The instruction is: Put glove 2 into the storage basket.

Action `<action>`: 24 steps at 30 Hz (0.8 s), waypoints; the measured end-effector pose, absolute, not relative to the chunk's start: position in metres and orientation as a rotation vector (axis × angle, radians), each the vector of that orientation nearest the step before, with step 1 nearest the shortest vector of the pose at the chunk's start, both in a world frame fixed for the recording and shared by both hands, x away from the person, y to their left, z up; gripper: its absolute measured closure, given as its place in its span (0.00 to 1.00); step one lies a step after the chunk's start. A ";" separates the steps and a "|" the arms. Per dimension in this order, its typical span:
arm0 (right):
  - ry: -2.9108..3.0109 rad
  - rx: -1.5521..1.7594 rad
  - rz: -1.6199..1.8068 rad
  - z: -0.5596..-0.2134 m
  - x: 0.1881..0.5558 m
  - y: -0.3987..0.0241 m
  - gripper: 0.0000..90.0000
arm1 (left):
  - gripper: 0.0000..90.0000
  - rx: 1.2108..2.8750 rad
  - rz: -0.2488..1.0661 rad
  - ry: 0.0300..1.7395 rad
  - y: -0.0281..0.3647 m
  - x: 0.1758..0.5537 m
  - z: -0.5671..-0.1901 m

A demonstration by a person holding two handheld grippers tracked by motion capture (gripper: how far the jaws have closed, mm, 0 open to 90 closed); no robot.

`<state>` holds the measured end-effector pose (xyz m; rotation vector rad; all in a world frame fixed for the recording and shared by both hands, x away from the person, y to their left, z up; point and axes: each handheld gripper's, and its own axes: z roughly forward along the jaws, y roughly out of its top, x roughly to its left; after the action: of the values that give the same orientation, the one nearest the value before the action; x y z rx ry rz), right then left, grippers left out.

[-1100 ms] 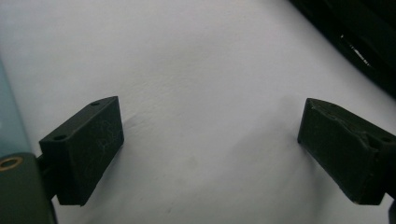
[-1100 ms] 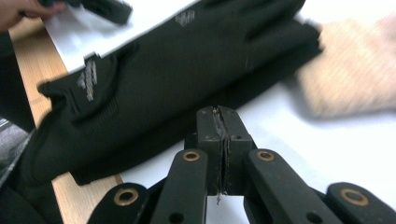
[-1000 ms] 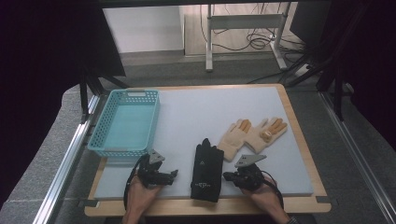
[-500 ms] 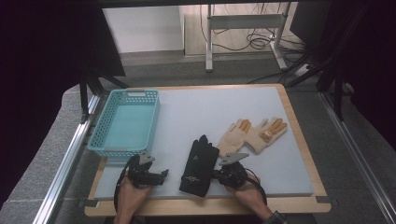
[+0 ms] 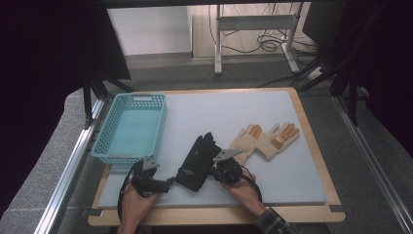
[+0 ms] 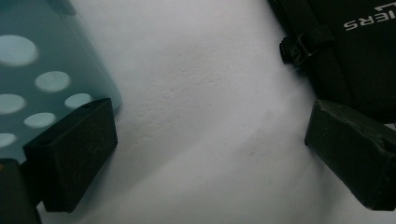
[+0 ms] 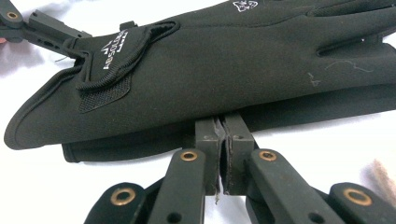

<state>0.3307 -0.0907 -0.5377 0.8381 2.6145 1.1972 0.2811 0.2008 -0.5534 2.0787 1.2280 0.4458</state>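
- Pale grey matting covers the bench, with a turquoise basket at its left and a tan pair of gloves lying to the right.
- Between the two hands lies a black pair of gloves, stacked one on the other, cuffs toward the person and fingers pointing away.
- From the right gripper, the jaws are clenched on the near edge of the black pair, pinching the lower layer just under the strap tab.
- At the left gripper, the jaws have just been opening and stand released with only bare mat between them; the cuff sits just beside one pad.
- Judgement: the step looks like dragging the black pair toward the basket.
- To do it well, keep the pinch deep enough to catch both gloves, pull low and steadily so the top glove does not slide off, and bring the left jaws onto the cuff before lifting.
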 end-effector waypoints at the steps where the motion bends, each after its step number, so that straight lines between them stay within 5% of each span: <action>1: 2.615 0.837 1.194 -0.537 0.331 -0.091 0.93 | 0.03 2.078 0.446 1.229 0.201 0.281 -0.553; 6: 2.596 0.825 1.186 -0.531 0.326 -0.101 0.86 | 0.03 2.075 0.445 1.229 0.201 0.281 -0.554; 24: 2.472 0.928 1.110 -0.521 0.312 -0.192 0.36 | 0.03 2.072 0.442 1.232 0.201 0.281 -0.554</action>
<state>0.3121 -0.1918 -0.5213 0.9276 2.4723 1.1102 0.2810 0.2011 -0.5540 2.0716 1.2317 0.4423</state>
